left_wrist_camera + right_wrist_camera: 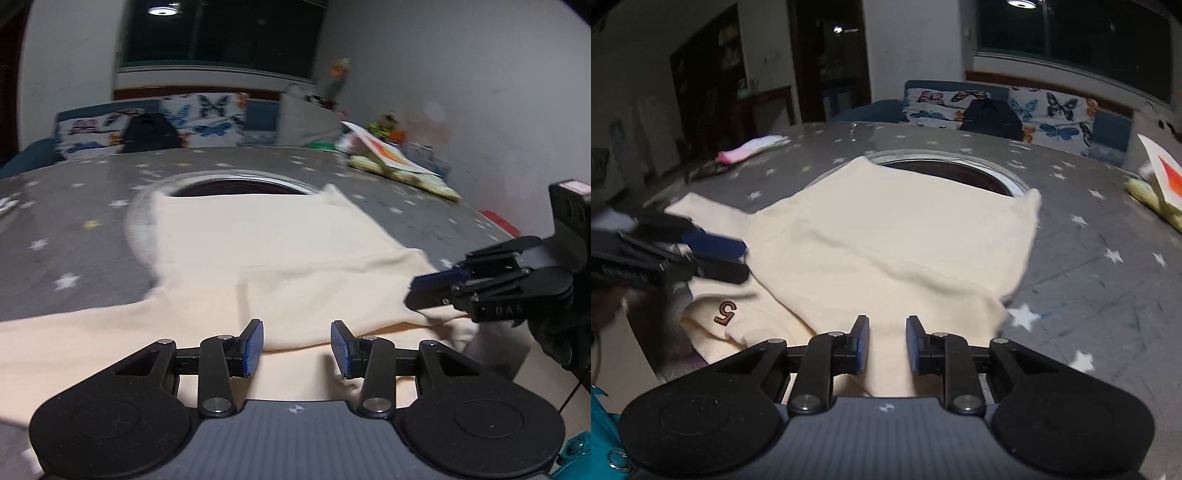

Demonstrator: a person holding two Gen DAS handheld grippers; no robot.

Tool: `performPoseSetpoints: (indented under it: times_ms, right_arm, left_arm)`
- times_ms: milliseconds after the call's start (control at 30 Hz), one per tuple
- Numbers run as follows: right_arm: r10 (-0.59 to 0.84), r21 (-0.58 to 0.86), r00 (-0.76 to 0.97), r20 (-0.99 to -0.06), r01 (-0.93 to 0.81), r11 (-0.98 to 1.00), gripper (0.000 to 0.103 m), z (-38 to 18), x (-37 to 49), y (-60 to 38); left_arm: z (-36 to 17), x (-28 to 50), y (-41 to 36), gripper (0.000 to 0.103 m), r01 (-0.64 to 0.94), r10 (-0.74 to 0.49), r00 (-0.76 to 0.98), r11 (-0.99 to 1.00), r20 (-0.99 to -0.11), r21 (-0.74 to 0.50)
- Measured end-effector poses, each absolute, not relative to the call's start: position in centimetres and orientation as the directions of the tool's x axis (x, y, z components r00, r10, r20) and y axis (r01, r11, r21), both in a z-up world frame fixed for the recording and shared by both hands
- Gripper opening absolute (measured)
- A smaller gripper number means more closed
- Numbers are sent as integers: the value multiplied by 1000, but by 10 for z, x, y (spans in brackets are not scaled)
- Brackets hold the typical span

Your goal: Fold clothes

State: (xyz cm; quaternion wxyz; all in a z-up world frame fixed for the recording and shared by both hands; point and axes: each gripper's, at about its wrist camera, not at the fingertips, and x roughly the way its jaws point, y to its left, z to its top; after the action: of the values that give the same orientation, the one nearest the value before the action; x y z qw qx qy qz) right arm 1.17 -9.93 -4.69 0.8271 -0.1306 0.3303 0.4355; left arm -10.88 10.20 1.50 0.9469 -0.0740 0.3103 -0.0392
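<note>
Cream-coloured knit garment [886,251] lies spread flat on a grey bench [1108,266] patterned with white stars, partly covering a round dark opening [960,171] in the bench top. A brown embroidered "5" [726,313] marks a folded part at its near left corner, which hangs over the bench edge. Its long axis appears to run from the near edge away toward the opening. Left tongs [297,347] hover low over the near hem, blue pads apart, holding nothing. Right tongs [886,345] hover over the near right part of the cloth, pads also apart and empty. Motion blur softens the cloth's edges.
</note>
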Motion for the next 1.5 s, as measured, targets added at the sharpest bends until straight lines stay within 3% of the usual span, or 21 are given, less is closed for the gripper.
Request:
performPoseSetpoints:
  times_ms: [267,533,667,933,1000,1067,1267,1500]
  right_arm:
    - [722,82,337,-605,-875,477,26,-38,-2,-43]
    - [716,94,281,-640,-895,435,33,-53,-11,-17]
    - [712,94,290,-640,-890,447,33,-49,-11,-21]
    - [723,97,296,-624,-889,448,35,-42,-15,-21]
    - [726,101,298,-619,-887,450,36,-40,-16,-22]
    - [729,103,301,-614,-886,453,36,-40,-16,-22]
    - [737,119,311,-600,-877,466,38,-39,-18,-29]
    - [751,159,326,-574,-856,492,38,-35,-17,-41]
  left_arm:
    - [19,-152,163,47,-263,125,797,953,-591,-152]
    - [19,-187,224,51,-564,417,697,822,-583,-86]
    - [14,-187,249,52,-655,498,631,752,-594,-65]
    - [5,-190,266,52,-711,528,592,698,-609,-85]
    - [5,-190,267,45,-715,530,593,692,-606,-95]
    - [4,-190,267,29,-721,533,591,686,-605,-101]
    - [7,-195,270,8,-730,514,612,659,-601,-180]
    - [42,-190,241,5,-590,390,765,743,-512,-316]
